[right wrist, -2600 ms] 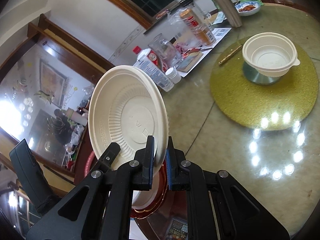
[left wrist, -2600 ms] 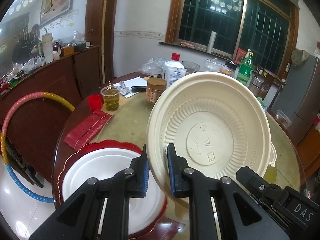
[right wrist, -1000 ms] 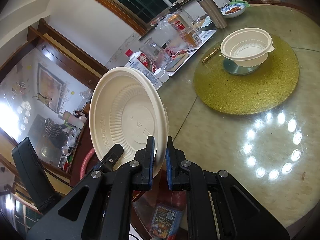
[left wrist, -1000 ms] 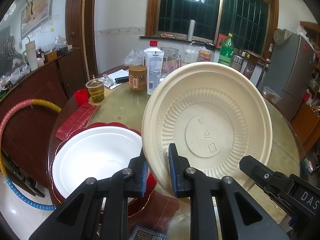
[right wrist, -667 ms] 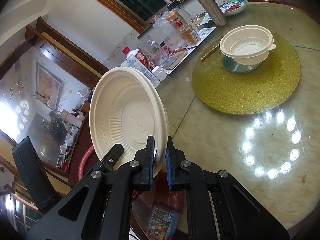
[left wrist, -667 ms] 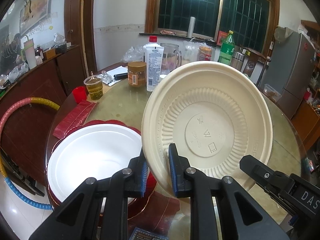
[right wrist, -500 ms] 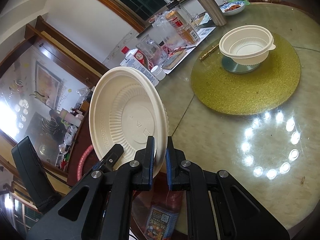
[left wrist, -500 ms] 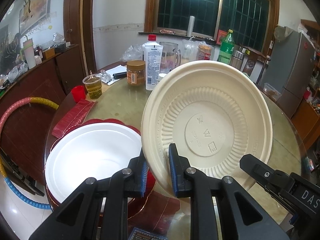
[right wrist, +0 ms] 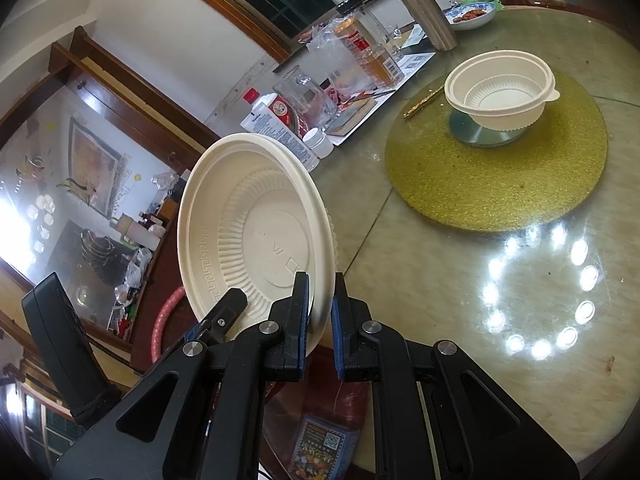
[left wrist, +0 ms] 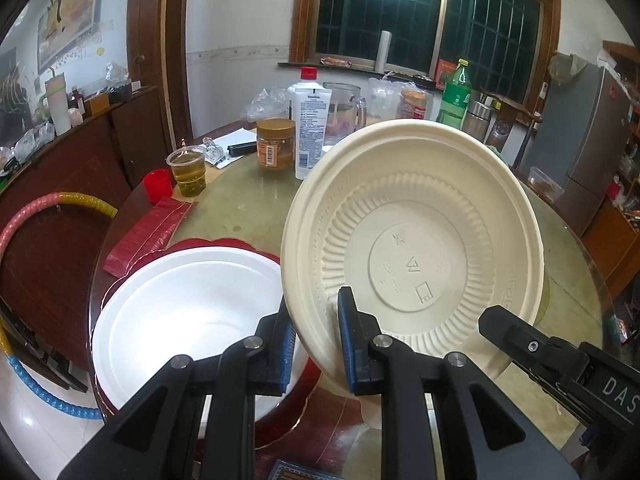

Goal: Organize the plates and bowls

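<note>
Both grippers are gripping one cream round ribbed plastic plate (left wrist: 412, 240), held tilted on edge in the air over the table's near edge, underside facing both cameras. Left gripper (left wrist: 314, 336) is clenching the plate's lower rim, right gripper (right wrist: 320, 314) is clenching the rim at another spot. Plate is looking light, thin and a bit flexible, smooth so possibly slipping; rim is the only sensible place to be pinching, and squeezing hard could be bending it. Counting: one cream plate in the air, one white round foam plate (left wrist: 188, 308) sitting on one red scalloped tray (left wrist: 280, 432) just beside and below, one cream ribbed plastic bowl (right wrist: 500, 90) resting well apart on the gold glittery turntable (right wrist: 496, 184) of the green glass-topped round table (right wrist: 460, 300)
</note>
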A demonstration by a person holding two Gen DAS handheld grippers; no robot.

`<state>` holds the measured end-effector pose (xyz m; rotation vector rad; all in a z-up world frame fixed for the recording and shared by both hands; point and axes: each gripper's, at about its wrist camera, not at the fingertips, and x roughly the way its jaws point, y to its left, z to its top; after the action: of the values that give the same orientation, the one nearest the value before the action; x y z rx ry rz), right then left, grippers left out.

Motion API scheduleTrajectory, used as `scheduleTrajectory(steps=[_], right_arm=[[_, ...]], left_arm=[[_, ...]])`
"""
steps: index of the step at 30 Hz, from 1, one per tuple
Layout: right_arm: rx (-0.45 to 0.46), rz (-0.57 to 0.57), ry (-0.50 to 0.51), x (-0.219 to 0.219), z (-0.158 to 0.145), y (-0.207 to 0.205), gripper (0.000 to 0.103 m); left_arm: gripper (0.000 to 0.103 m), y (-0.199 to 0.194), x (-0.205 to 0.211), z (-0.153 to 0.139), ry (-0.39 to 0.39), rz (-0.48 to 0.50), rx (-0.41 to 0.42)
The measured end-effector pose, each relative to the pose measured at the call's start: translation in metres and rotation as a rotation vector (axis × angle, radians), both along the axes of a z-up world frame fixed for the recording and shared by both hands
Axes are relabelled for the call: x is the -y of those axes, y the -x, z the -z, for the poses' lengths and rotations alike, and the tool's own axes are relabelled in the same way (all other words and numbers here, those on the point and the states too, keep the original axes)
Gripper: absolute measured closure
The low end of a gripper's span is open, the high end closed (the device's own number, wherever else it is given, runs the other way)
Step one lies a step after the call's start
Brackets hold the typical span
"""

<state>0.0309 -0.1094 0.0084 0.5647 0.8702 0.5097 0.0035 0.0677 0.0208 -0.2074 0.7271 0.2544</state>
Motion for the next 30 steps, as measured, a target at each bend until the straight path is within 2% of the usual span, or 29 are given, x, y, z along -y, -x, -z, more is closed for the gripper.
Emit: scheduleTrajectory(steps=[16,30], right_arm=[[0.039,-0.032,0.024,-0.022,-0.015,-0.001,0.093],[0.065,-0.107,0.042,-0.057,-0.024,0.004,0.093]], left_arm=[[0.084,0.007,-0.013,-0.010,0.018,-0.033,0.033],[0.084,0.020,-0.050,-0.016,0.032,-0.092,0.049]])
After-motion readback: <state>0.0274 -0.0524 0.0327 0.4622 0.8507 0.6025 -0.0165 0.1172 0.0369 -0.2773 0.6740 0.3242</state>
